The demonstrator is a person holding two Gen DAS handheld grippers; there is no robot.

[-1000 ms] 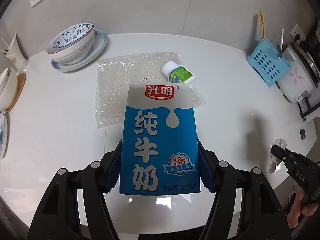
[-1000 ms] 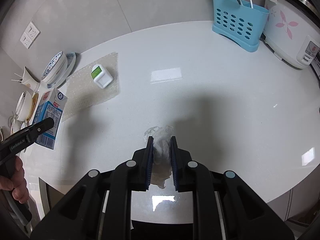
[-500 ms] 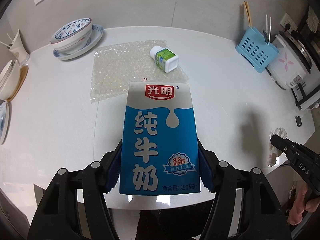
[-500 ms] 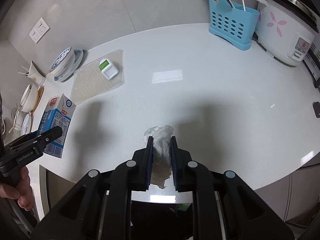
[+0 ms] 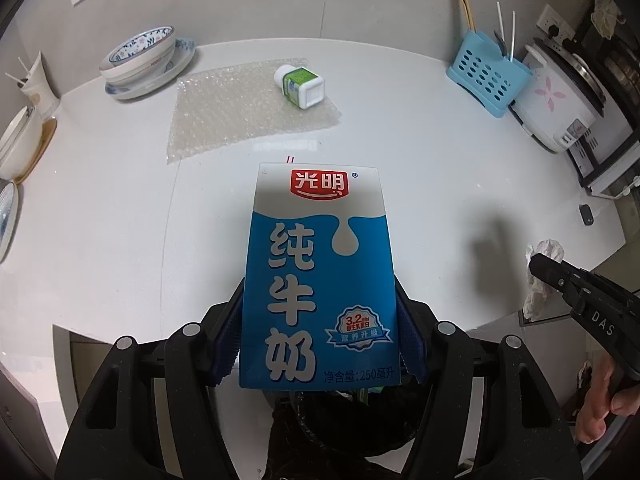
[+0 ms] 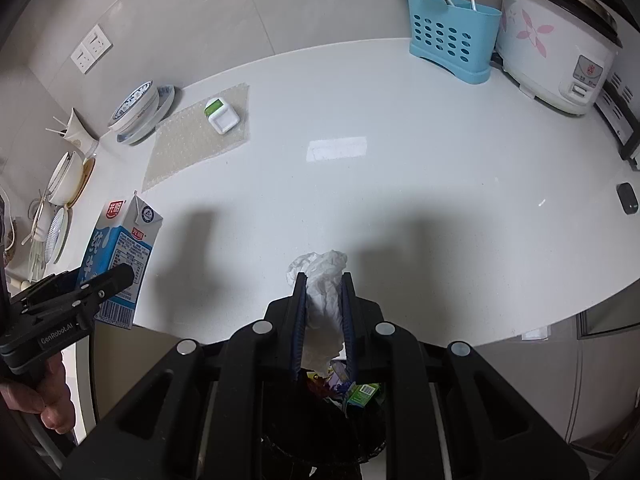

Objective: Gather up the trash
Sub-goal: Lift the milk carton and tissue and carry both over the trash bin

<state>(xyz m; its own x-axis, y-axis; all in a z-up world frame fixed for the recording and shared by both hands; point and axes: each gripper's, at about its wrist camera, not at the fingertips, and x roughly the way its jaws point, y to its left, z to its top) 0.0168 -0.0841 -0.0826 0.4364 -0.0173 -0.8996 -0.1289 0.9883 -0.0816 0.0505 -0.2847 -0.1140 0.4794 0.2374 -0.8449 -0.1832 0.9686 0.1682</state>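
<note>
1. the left gripper point(image 5: 320, 344) is closed on the milk carton point(image 5: 320, 280), squeezing its two sides; the carton is upright, off the worktop point(image 5: 120, 240), over the front edge.
2. the right gripper point(image 6: 323, 320) is clamped on the crumpled tissue point(image 6: 324, 296), which hangs down between the pads.
3. just below both is the black-lined trash bin point(image 6: 320, 420), already with wrappers inside.
4. to do the drop well, i think each piece should be fully over the bin mouth before the jaws are opened, one after the other; the tissue is light and may stick to a pad.
5. farther on the worktop lie the bubble wrap point(image 5: 240, 108) and the small bottle point(image 5: 300, 86) on it, probably trash not yet collected.
</note>
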